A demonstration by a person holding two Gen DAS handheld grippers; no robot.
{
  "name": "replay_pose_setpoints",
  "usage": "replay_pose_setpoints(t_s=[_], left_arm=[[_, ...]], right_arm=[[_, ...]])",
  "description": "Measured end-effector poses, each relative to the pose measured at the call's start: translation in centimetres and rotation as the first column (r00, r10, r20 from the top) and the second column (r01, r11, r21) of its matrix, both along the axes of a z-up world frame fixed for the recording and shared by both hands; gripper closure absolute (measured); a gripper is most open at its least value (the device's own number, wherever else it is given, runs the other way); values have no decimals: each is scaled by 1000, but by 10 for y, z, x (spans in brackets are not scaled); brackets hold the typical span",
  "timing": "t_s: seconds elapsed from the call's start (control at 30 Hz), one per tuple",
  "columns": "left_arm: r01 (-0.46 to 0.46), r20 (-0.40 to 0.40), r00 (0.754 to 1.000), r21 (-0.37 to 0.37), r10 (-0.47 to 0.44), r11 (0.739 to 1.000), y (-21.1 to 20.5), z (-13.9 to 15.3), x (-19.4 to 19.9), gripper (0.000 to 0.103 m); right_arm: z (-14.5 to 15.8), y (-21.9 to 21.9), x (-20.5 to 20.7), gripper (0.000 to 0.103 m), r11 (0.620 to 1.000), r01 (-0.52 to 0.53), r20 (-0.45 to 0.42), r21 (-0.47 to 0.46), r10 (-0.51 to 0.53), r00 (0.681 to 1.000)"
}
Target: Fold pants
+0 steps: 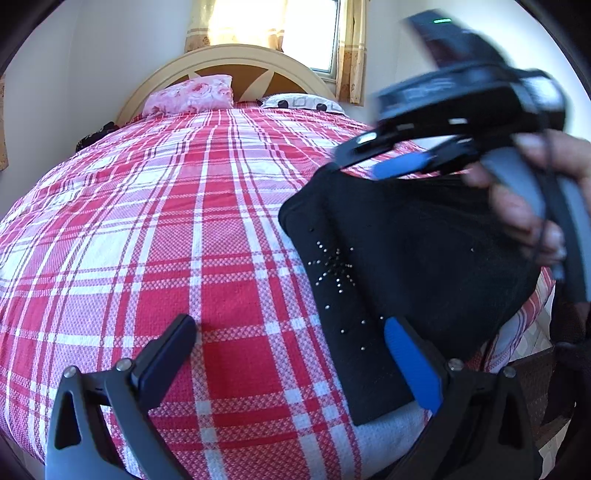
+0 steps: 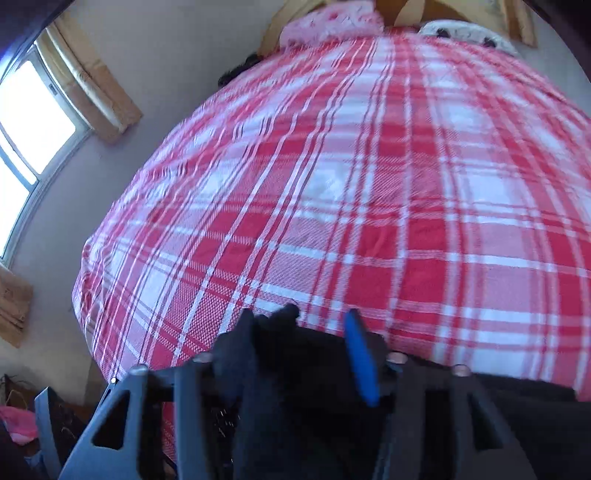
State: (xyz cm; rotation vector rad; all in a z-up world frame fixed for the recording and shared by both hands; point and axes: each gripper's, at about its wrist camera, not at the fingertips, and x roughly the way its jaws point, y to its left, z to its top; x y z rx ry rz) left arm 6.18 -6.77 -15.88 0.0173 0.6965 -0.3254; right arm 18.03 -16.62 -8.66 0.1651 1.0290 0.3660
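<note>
The black pants with tiny shiny studs (image 1: pixel 388 266) lie on the bed's right edge. The left tongs (image 1: pixel 291 354) are spread wide, one blue pad over the cloth. The right tongs (image 2: pixel 303 332) pinch a bunch of the pants. Under them is a red and white checked bedspread (image 1: pixel 166 221), with a pink flowery pillow (image 1: pixel 190 94) by the bright window (image 1: pixel 266 22).

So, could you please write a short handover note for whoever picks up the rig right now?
Left tool: open, empty, low over the plaid bedspread, its blue pad beside the pants' edge.
Right tool: closed on black fabric of the pants.
Pants: bunched near the bed's right front corner, studded panel facing up.
Done: a fold looks started; how far is unclear.
Left: finish folding, smooth flat.
</note>
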Motion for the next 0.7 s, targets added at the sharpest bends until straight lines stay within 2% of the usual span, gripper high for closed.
replay_pose_setpoints(t_s=[0.17,0.3,0.4,0.5,0.57,0.63,0.7], left_arm=[[-12,-17,1000,3,12,1000,0,2,3,0],[-20,-17,1000,8,20,1000,-1,1,3,0],[-24,-19,1000,16,24,1000,-2,2,4,0],[-34,-41,999,9,34,999,0,8,6,0],[-42,-36,999,-9,41,999,3,16,10,0],[-29,-38,999,-34,28,999,4,20,15,0],[-11,-75,997,-72,6,997,3,20,26,0]], right_arm=[[27,-30,-59,46,990,95,151,-103,-79,985],[8,-37,-101,45,979,91,179,-181,-58,982],[-14,-42,-113,45,970,91,164,-228,-53,985],[-22,-48,-120,45,974,87,212,-211,-41,976],[-15,-52,-124,45,978,84,224,-190,-41,974],[-2,-62,-133,45,983,107,273,-150,-63,960],[7,-78,-141,44,977,159,302,-143,-110,947]])
